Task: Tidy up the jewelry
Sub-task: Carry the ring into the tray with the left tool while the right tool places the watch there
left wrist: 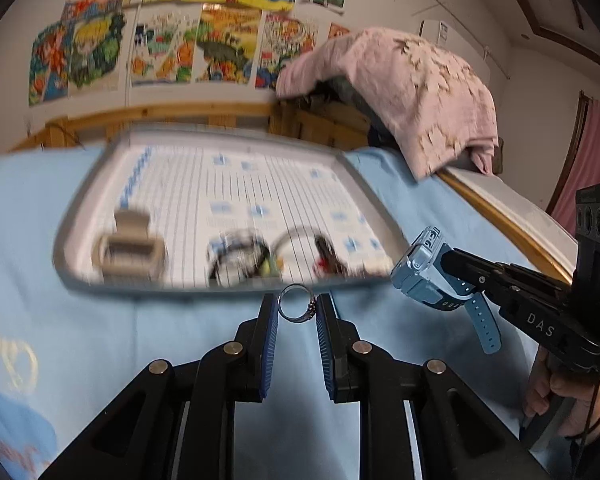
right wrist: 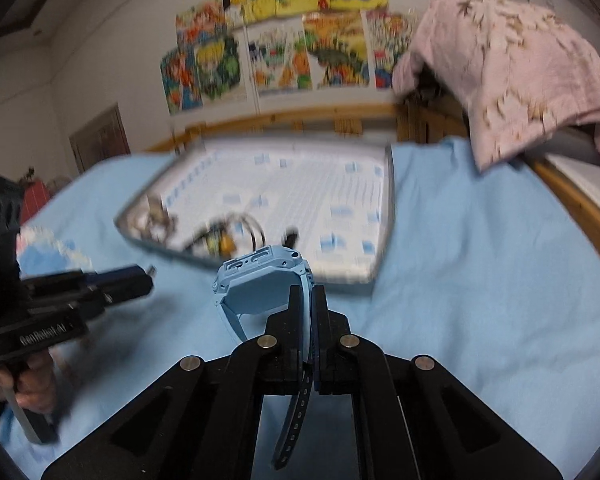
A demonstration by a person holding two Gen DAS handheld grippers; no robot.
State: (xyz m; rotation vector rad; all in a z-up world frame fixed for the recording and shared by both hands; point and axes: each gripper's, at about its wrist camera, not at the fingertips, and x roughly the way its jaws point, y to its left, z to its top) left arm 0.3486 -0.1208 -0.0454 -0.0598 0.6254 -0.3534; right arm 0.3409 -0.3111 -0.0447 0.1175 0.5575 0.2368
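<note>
Pinching a small silver ring [left wrist: 298,303] between its blue pads, the left hand-held gripper [left wrist: 298,312] is open only as wide as the ring, which stands up on its edge. The tray [left wrist: 84,280] lies straight ahead, just past the fingertips, on the blue bed sheet [left wrist: 32,220]. The right hand-held gripper [right wrist: 309,308] is squeezed tight on the strap of a blue watch [right wrist: 260,284], with the watch face sticking out front. Its tray edge is near too. Blurry bracelets [left wrist: 240,256] already sit inside the tray.
</note>
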